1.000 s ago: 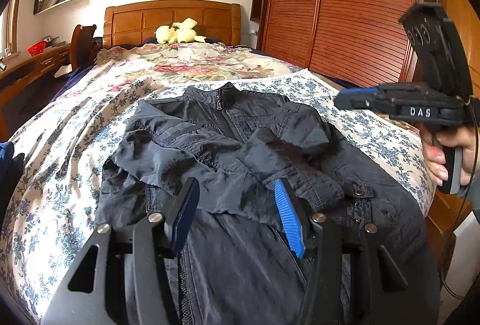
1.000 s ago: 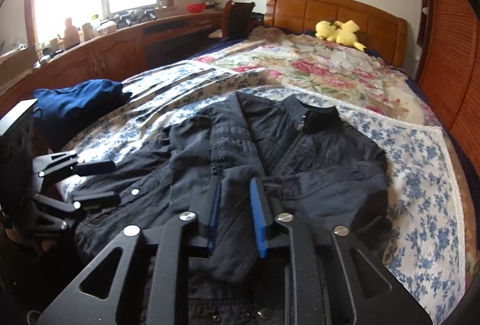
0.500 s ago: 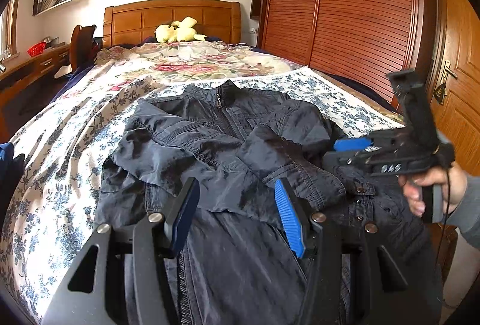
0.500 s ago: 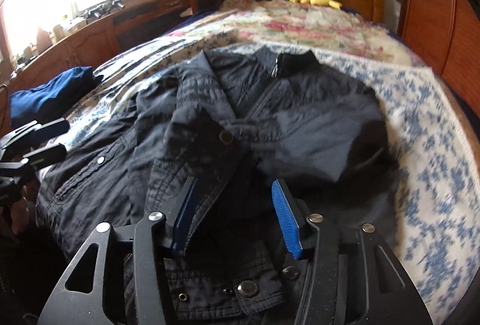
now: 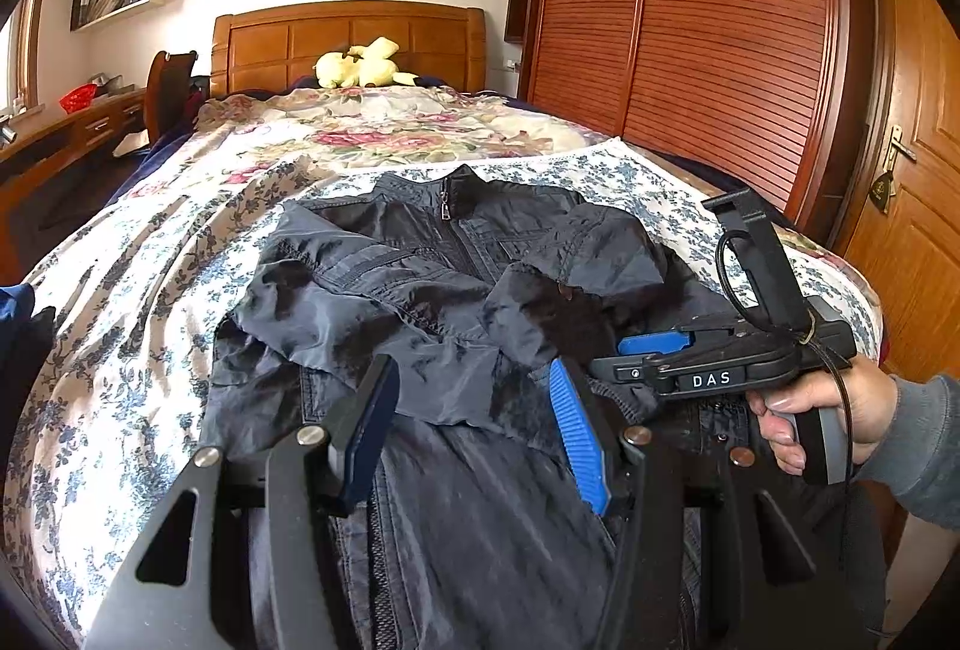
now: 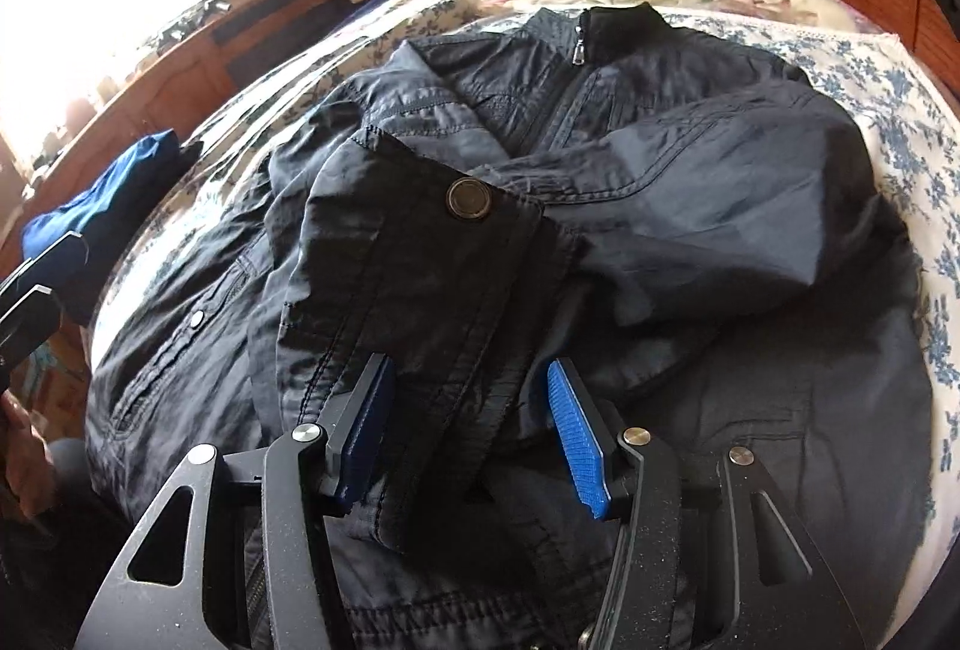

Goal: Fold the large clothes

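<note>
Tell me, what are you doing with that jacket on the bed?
A person is folding a dark jacket spread on the flowery bedspread. Both sleeves already lie crossed over its front. The right hand-held gripper is open, low over the snap-button cuff. The left hand-held gripper is open too, hovering over the jacket's lower part.
</note>
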Tool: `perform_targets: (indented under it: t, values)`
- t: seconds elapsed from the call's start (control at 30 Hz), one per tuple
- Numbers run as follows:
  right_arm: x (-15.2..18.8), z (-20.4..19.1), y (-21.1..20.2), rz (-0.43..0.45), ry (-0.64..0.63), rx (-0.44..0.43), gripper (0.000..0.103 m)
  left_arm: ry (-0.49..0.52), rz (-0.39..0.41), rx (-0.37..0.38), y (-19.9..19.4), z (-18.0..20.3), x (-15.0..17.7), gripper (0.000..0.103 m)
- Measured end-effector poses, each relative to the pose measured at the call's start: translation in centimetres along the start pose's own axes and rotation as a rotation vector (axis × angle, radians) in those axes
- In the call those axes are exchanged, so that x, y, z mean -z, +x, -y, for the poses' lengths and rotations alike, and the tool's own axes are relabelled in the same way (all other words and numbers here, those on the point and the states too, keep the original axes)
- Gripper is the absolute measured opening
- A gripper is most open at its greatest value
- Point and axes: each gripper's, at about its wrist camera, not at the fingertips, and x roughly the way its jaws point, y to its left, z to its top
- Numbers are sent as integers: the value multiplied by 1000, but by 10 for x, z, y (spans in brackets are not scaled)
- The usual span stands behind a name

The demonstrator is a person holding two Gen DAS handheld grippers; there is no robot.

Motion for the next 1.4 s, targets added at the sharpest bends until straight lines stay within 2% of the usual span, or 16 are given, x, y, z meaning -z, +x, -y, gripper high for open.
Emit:
perform_targets:
  t: [0.03, 0.2, 0.3, 0.4, 0.67, 0.83, 0.9, 0.93, 0.97, 1.0, 1.03, 1.07, 1.2, 1.4]
  values:
    - [0, -1, 1, -2, -3, -3, 54, -1, 0, -2, -1, 0, 0, 51]
    - [-1, -13, 3, -22, -31, -47, 30, -4, 2, -13, -3, -5, 1, 51]
    - [-2, -23, 2, -16, -56, -79, 6, -9, 4, -21, -6, -8, 1, 51]
    - [-3, -39, -4, 12, -88, -101, 3, -16, 9, -31, -9, -13, 1, 51]
    - [4, -89, -21, 36, -191, -179, 2, -30, 9, -45, -12, -20, 3, 51]
    - [5, -94, -36, 88, -213, -129, 3, -28, 11, -44, -13, -19, 3, 51]
    - [2, -90, -44, 119, -206, -109, 3, -29, 10, -43, -13, -19, 3, 51]
    - [0, -85, -48, 128, -198, -87, 11, -28, 11, -42, -13, -19, 3, 51]
    - [-2, -82, -50, 133, -193, -68, 25, -27, 11, -42, -13, -19, 3, 51]
    - [-5, -75, -52, 142, -180, -38, 33, -25, 10, -42, -13, -18, 3, 51]
    - [-7, -71, -53, 145, -170, -32, 45, -24, 10, -41, -13, -18, 3, 51]
    - [-9, -64, -52, 145, -155, -28, 53, -23, 10, -40, -13, -17, 3, 51]
    - [-13, -42, -36, 107, -107, 24, 55, -18, 2, -39, -11, -15, 3, 52]
    - [-10, -28, -8, 29, -49, -13, 55, -13, -3, -38, -10, -13, 3, 51]
